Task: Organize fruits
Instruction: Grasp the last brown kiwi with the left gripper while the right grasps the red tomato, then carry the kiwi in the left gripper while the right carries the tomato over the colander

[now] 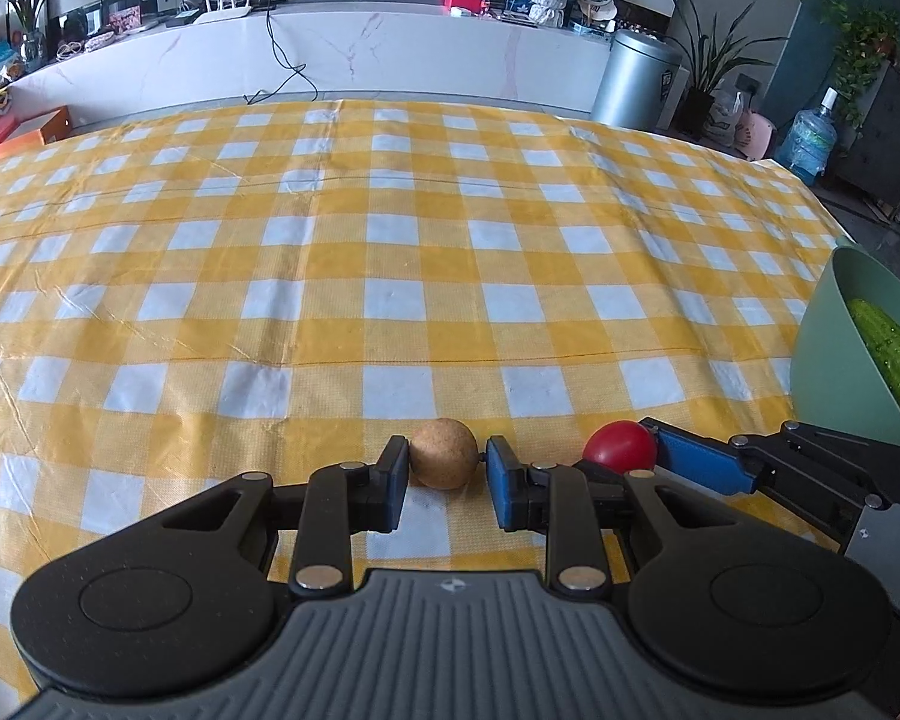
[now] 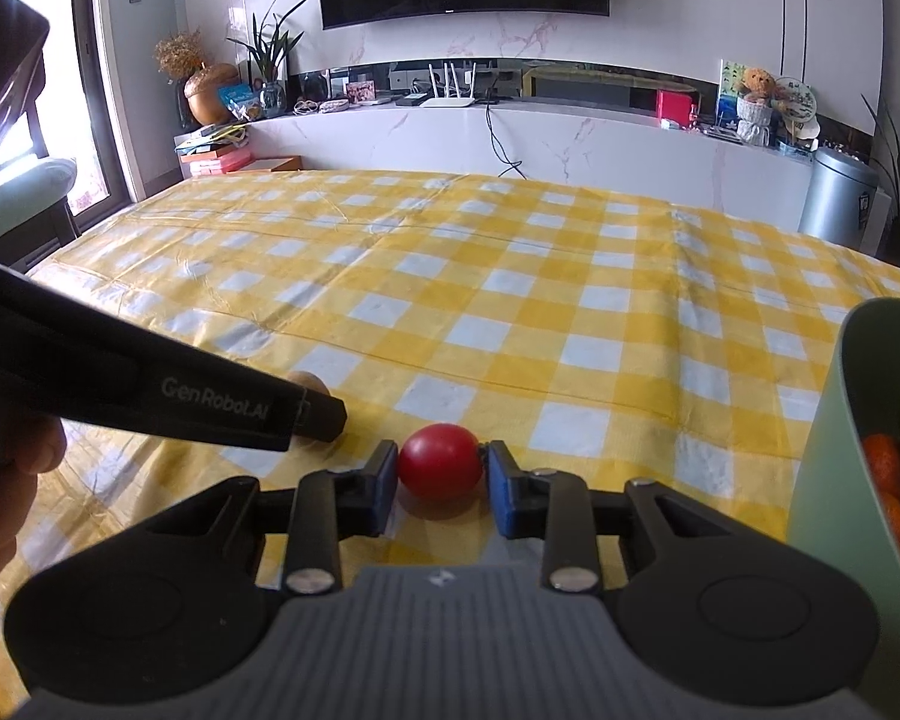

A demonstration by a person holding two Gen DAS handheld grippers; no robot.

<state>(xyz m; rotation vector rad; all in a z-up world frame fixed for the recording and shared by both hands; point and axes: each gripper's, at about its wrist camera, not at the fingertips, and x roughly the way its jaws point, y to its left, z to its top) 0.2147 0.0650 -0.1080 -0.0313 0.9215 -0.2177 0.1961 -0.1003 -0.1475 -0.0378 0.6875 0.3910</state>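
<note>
Left gripper point(image 1: 444, 471): its blue pads sit low in the middle of the left wrist view, closed on a small round tan fruit point(image 1: 444, 453); both pads press the fruit's sides.
Tan fruit: rests on the checked cloth between those pads; in the right wrist view only its top shows at left of centre, behind the left gripper's black finger.
Right gripper point(image 2: 441, 471): its jaws stand narrow around a red round fruit point(image 2: 441, 461) low in the middle of the right wrist view; the left pad touches the fruit and the right pad meets it at its side, so the fruit is gripped.
Red fruit: sits on the cloth, just right of the tan fruit in the left wrist view, where the right gripper's blue pad lies against it.
Tablecloth point(image 1: 390, 276): yellow and white checks, creased, covering the whole table.
Green bowl point(image 1: 822, 354): at the right edge of both views, near the red fruit but apart from it.
Bowl contents: a bumpy green cucumber point(image 1: 894, 360) lies along the inside; the right wrist view also shows orange fruits point(image 2: 888, 468) in it.
Person's hand point(image 2: 6, 498): at the left edge of the right wrist view, holding the left gripper's body.
Background: a white marble-look counter point(image 1: 360, 60) at the top of the frame, a metal bin point(image 1: 633, 81) at upper right.
</note>
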